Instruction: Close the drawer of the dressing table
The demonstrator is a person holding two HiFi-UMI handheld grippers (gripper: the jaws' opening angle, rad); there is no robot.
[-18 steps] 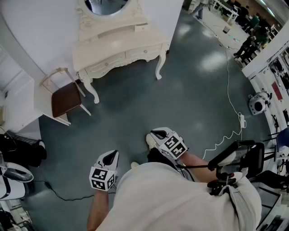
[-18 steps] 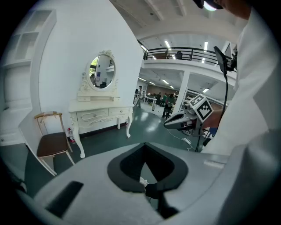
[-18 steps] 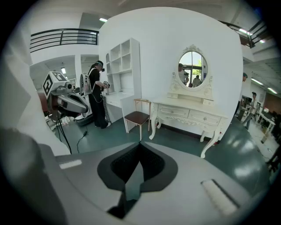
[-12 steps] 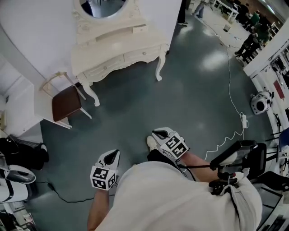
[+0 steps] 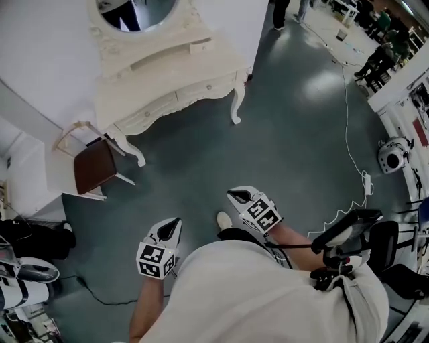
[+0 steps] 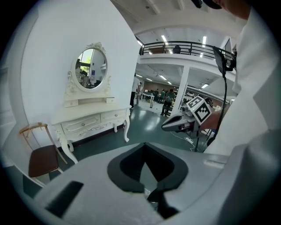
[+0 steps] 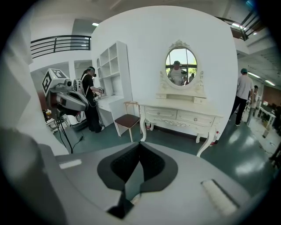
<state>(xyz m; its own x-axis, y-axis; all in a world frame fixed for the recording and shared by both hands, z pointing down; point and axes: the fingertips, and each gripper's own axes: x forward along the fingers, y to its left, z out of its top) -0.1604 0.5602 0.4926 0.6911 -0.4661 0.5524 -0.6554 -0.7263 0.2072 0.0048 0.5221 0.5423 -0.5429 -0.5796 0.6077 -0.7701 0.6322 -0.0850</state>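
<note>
The white dressing table [image 5: 167,74] with its oval mirror [image 5: 131,10] stands against the wall, far ahead of me across the grey floor. A small drawer [image 5: 201,45] on its upper shelf sticks out a little at the right end; it also shows in the right gripper view as the drawer [image 7: 199,100]. The table appears in the left gripper view as well [image 6: 88,118]. My left gripper [image 5: 173,225] and right gripper [image 5: 234,195] hang close to my body, well short of the table. Both have their jaws together at the tips and hold nothing.
A white chair with a brown seat [image 5: 92,166] stands left of the table, beside a white shelf unit [image 5: 30,167]. A white cable [image 5: 348,134] runs over the floor on the right toward a round device [image 5: 392,154]. People stand far back at the right.
The head view has swung, so the dressing table and chair sit further left and lower in the picture. Both grippers keep their place before my body, still shut.
</note>
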